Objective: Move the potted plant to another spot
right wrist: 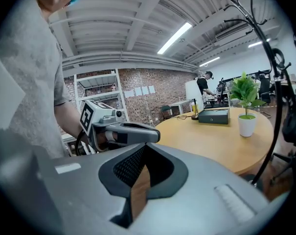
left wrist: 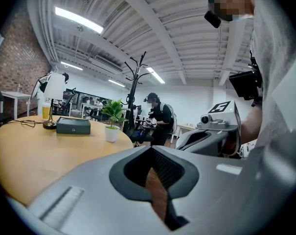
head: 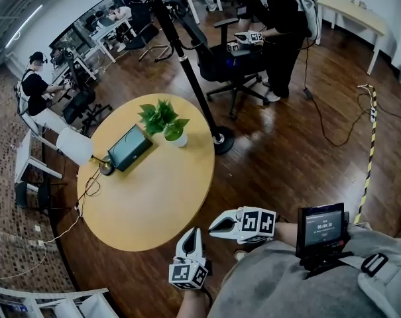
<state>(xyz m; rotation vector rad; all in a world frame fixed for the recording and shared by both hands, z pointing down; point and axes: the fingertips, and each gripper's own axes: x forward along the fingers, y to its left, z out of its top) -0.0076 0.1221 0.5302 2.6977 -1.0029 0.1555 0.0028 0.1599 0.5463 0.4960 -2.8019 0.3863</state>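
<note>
The potted plant [head: 167, 121], green leaves in a small white pot, stands at the far side of the round wooden table [head: 154, 204]. It also shows as the plant [left wrist: 112, 124] in the left gripper view and the plant [right wrist: 246, 109] in the right gripper view. My left gripper [head: 191, 234] hovers off the table's near edge, jaws shut and empty. My right gripper [head: 215, 228] is just beside it, pointing left, also shut with nothing held. Both are far from the plant. Each gripper view shows its own closed jaws: left gripper [left wrist: 155, 180], right gripper [right wrist: 138, 185].
A dark flat box [head: 129, 148] and a white-shaded lamp [head: 74, 146] with a cable sit left of the plant. A black coat stand [head: 187, 65] rises just behind the table. An office chair [head: 233, 65] and a standing person [head: 283, 25] are beyond. Striped tape [head: 369, 158] lies on the floor.
</note>
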